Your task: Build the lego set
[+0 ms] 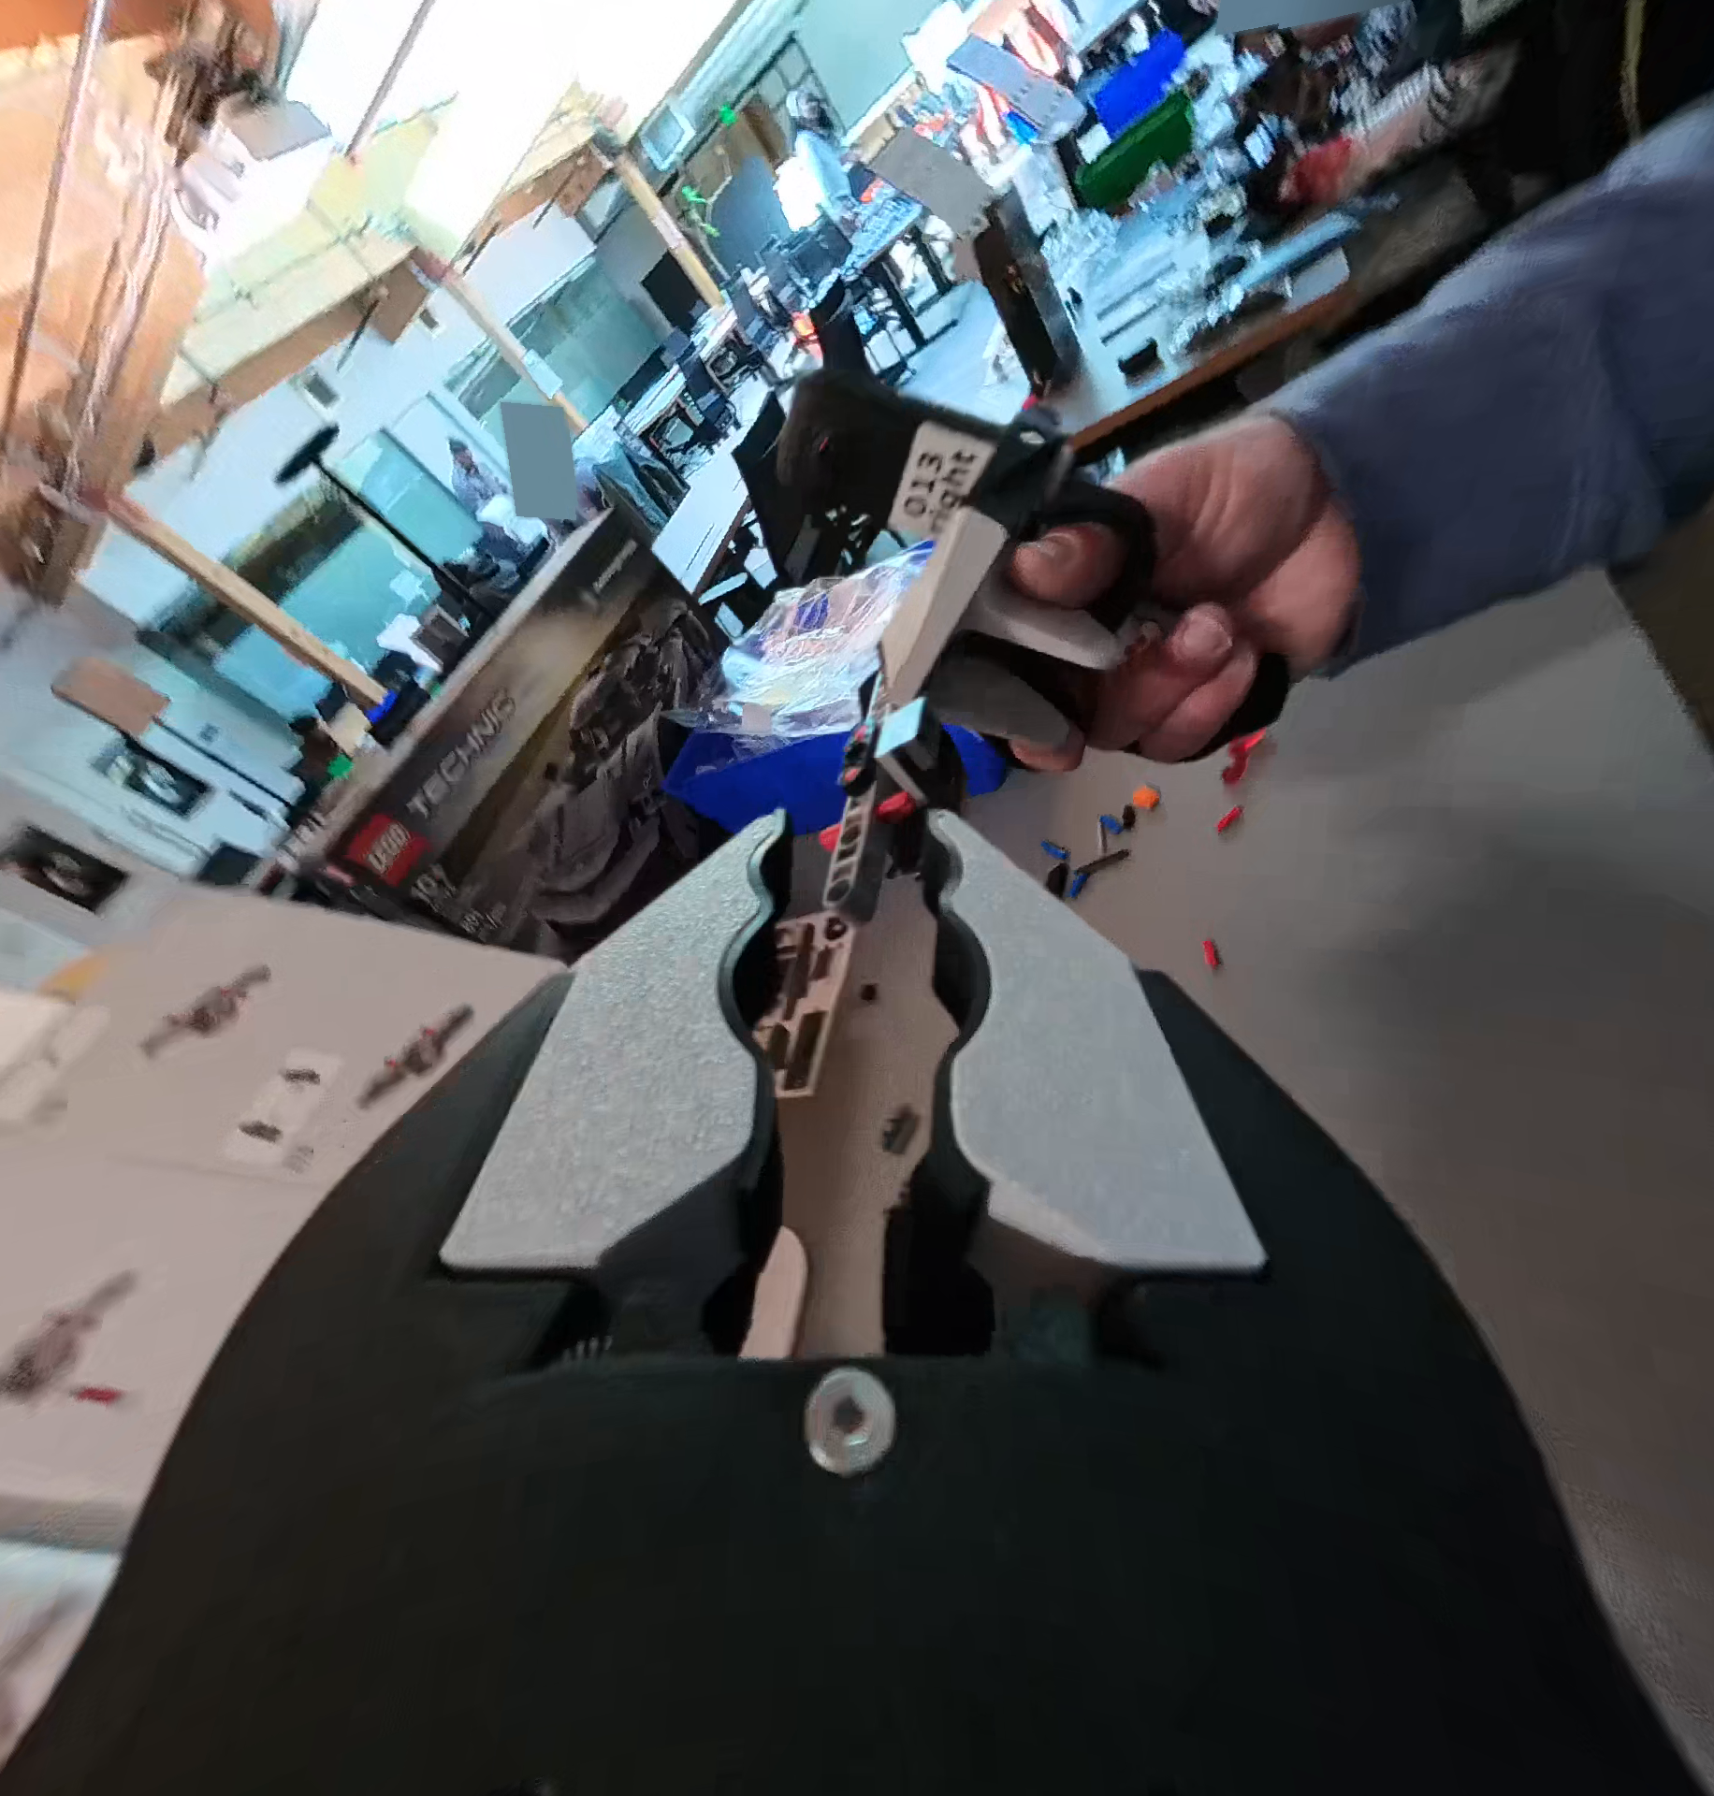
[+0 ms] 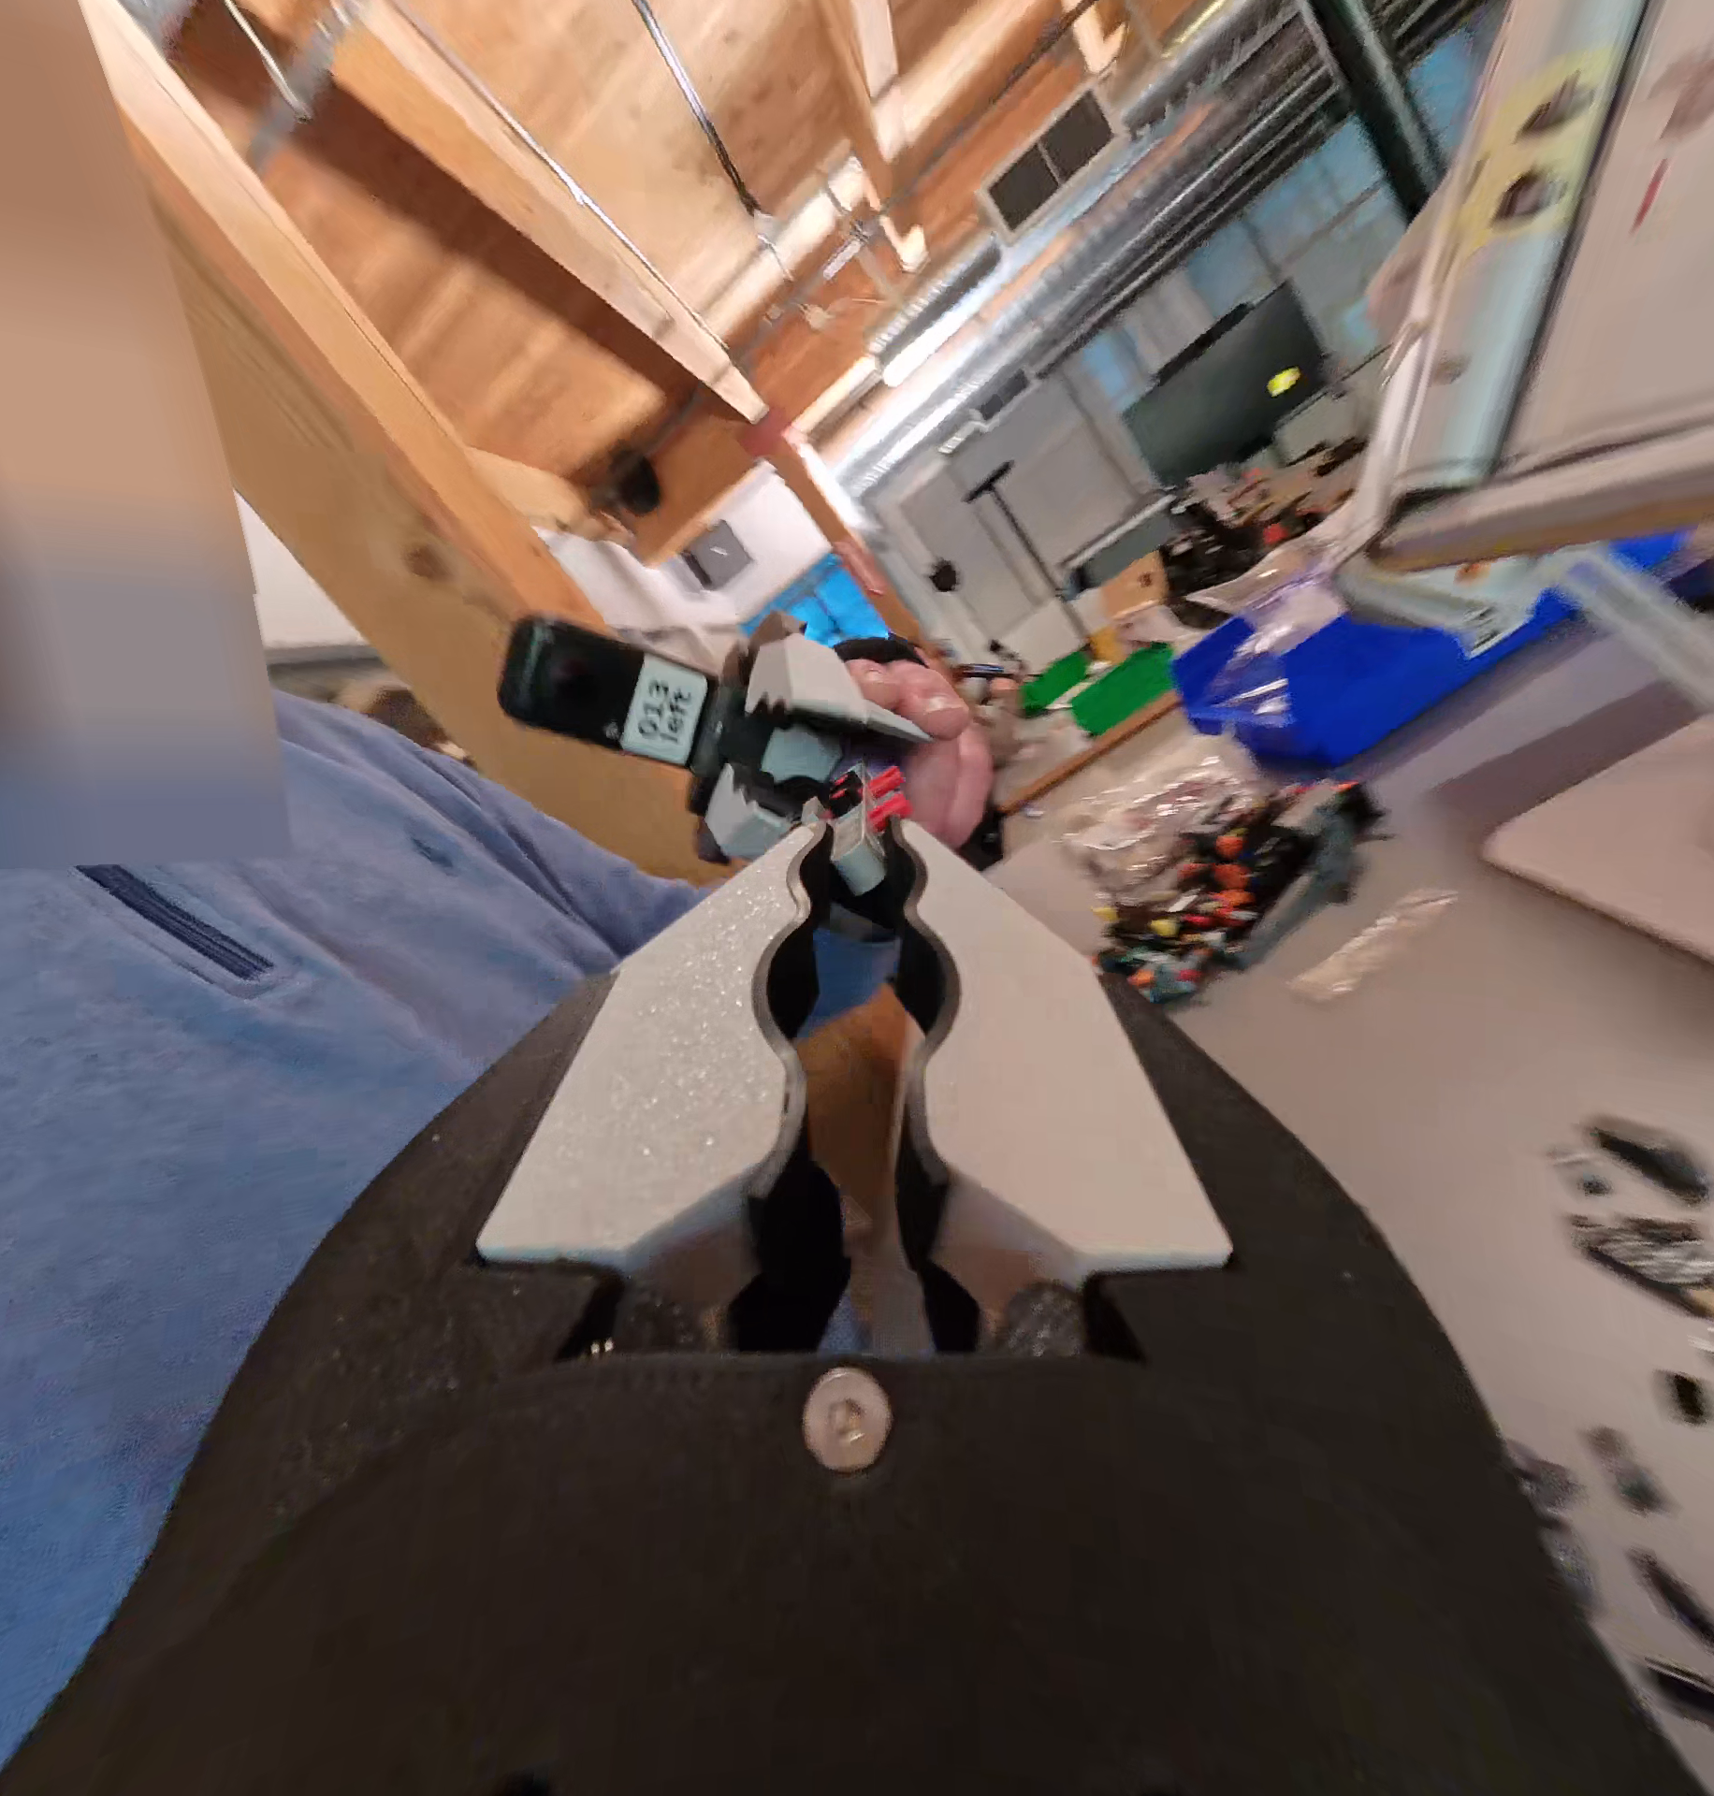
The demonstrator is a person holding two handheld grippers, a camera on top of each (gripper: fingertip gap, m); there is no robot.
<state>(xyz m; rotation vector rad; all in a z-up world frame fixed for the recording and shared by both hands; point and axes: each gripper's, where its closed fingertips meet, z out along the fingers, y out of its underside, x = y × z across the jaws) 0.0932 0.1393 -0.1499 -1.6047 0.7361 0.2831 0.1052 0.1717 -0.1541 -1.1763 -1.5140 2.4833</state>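
A small grey Lego Technic assembly (image 1: 855,868) with red pins is held in the air between both grippers. In the left wrist view my left gripper (image 1: 853,834) has its fingers close around the long grey beam and the frame piece below it. My right gripper (image 1: 916,743), held by a hand in a blue sleeve, pinches the assembly's upper end. In the right wrist view my right gripper (image 2: 860,838) is shut on a grey piece of the assembly (image 2: 858,855). The left gripper (image 2: 848,777) faces it and grips the end with the red pins.
A Lego box (image 1: 503,777) stands at the back left and an open instruction booklet (image 1: 250,1069) lies on the left. A blue bin (image 1: 756,782) with a clear plastic bag (image 1: 814,641) is behind the assembly. Loose small pieces (image 1: 1116,846) lie on the grey table, and a heap of parts (image 2: 1222,894) lies farther off. My right fingertips sit around 4 cm from my left ones.
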